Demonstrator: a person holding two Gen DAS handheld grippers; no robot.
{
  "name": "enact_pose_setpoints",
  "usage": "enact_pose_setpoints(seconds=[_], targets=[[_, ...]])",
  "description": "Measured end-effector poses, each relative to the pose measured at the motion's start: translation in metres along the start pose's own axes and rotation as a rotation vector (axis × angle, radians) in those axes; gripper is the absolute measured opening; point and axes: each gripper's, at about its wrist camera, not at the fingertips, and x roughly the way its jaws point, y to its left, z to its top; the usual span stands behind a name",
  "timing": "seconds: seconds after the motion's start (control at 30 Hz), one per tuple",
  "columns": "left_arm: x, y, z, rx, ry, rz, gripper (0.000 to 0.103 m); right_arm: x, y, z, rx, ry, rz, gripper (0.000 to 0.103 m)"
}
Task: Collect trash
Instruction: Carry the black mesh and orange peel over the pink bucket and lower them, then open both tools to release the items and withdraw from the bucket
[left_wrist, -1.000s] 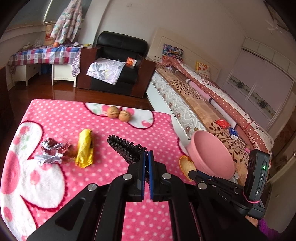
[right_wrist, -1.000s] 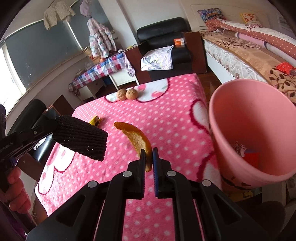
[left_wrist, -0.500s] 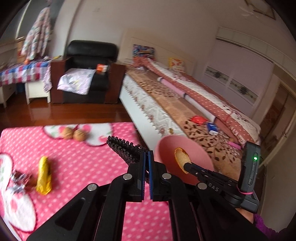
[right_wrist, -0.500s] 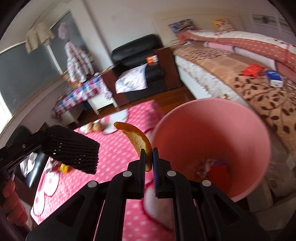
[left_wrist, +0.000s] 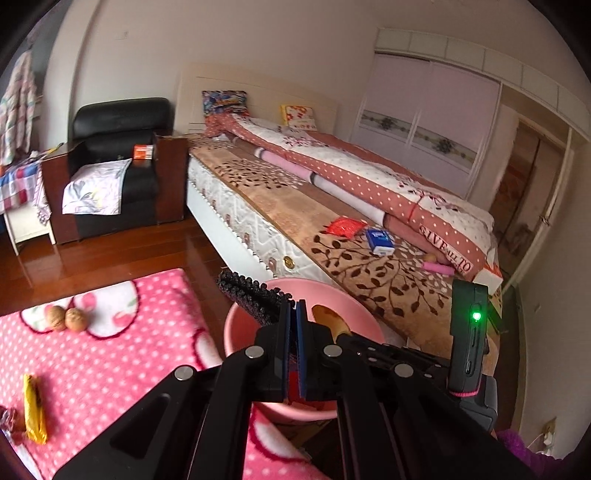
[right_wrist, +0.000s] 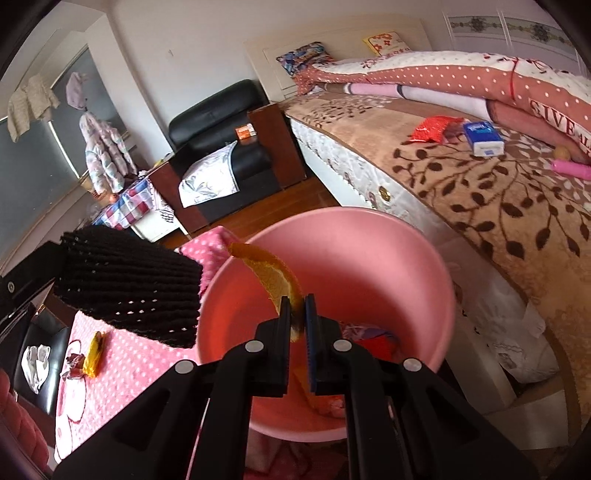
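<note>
My left gripper (left_wrist: 293, 310) is shut on a black foam net sleeve (left_wrist: 251, 297), which hangs over the near rim of the pink bin (left_wrist: 236, 325). In the right wrist view that black sleeve (right_wrist: 125, 288) sits left of the pink bin (right_wrist: 406, 266). My right gripper (right_wrist: 297, 302) is shut on an orange peel (right_wrist: 271, 271), held above the bin's open mouth. The peel (left_wrist: 330, 319) also shows over the bin in the left wrist view. Wrappers lie inside the bin.
The pink polka-dot table cover (left_wrist: 103, 354) carries two walnuts (left_wrist: 66, 319), a yellow wrapper (left_wrist: 33, 410) and a foil wrapper (right_wrist: 74, 363). A bed (left_wrist: 332, 229) with a red packet and a blue box stands behind the bin. A black armchair (left_wrist: 114, 162) is at the back.
Both grippers swung right from over the table to the pink bin, carrying the black sleeve and the orange peel. The bin now lies right under both.
</note>
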Motion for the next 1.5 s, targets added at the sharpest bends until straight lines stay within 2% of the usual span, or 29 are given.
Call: enact_pose_setpoints(seconds=[0.17, 0.23, 0.27, 0.3, 0.4, 0.47, 0.57, 0.73, 0.97, 1.5], targets=[[0.02, -0.008, -0.002, 0.017, 0.034, 0.0, 0.003, 0.001, -0.008, -0.003, 0.014, 0.0, -0.011, 0.008], [0.023, -0.007, -0.003, 0.008, 0.041, 0.0, 0.016, 0.003, -0.009, -0.002, 0.017, 0.006, -0.019, 0.008], [0.024, -0.006, -0.004, 0.002, 0.045, 0.002, 0.031, 0.004, -0.008, -0.003, 0.017, 0.009, -0.024, 0.008], [0.023, -0.005, -0.005, -0.001, 0.041, 0.007, 0.041, 0.005, -0.009, -0.003, 0.019, 0.013, -0.024, 0.008], [0.02, -0.004, -0.006, 0.007, 0.035, 0.006, 0.043, 0.007, -0.009, -0.002, 0.024, 0.022, -0.036, 0.009], [0.017, -0.002, -0.007, 0.01, 0.031, 0.016, 0.046, 0.008, -0.009, -0.002, 0.031, 0.022, -0.033, 0.018], [0.013, 0.003, -0.008, -0.006, 0.027, 0.022, 0.048, 0.005, -0.007, -0.002, 0.031, 0.012, -0.03, 0.026], [0.001, 0.014, -0.011, -0.039, 0.019, 0.027, 0.056, -0.001, 0.001, -0.002, 0.025, -0.001, -0.023, 0.031], [-0.022, 0.026, -0.018, -0.061, -0.001, 0.042, 0.059, -0.01, 0.018, -0.004, -0.008, -0.01, -0.01, 0.033], [-0.071, 0.074, -0.043, -0.174, -0.023, 0.112, 0.06, -0.02, 0.063, -0.016, -0.095, -0.001, 0.039, 0.034]])
